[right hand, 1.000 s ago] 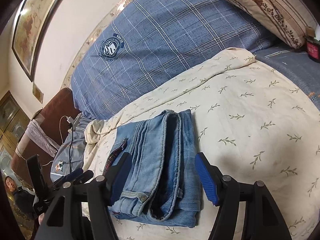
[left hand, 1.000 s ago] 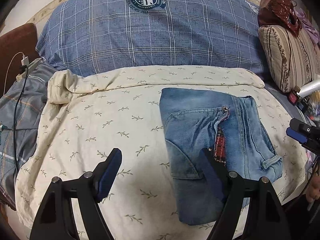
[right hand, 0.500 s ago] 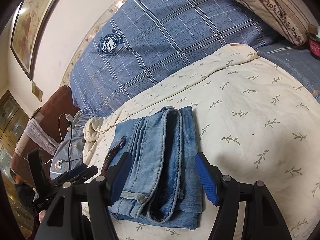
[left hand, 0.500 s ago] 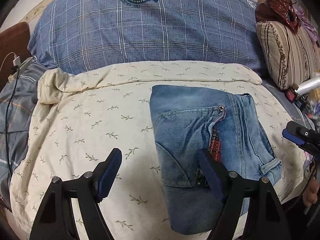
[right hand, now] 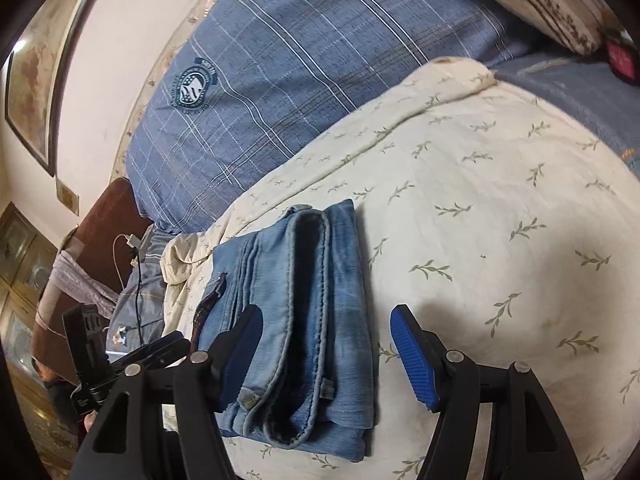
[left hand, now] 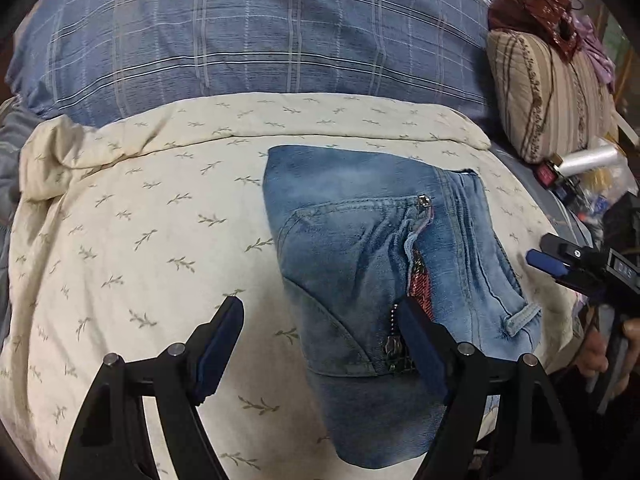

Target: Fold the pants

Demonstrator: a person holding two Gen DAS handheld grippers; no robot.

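Blue denim pants (left hand: 372,248) lie folded into a compact stack on the cream leaf-print blanket (left hand: 140,240); the open zipper with red plaid lining faces up. My left gripper (left hand: 320,344) is open and empty, just above the blanket at the stack's near-left edge. In the right wrist view the folded pants (right hand: 304,288) show stacked layers and the waistband. My right gripper (right hand: 324,344) is open and empty over the stack's near end. The right gripper also shows at the left wrist view's right edge (left hand: 560,264), and the left gripper in the right wrist view (right hand: 152,354).
A blue plaid duvet (left hand: 256,40) is piled behind the blanket. A striped pillow (left hand: 548,92) and small clutter (left hand: 576,168) lie at the right. A charger cable (right hand: 132,256) hangs by the brown headboard (right hand: 100,224) at the left.
Both grippers have moved closer to the folded pants, which look larger in both views. Both stay open. The pants have not moved.
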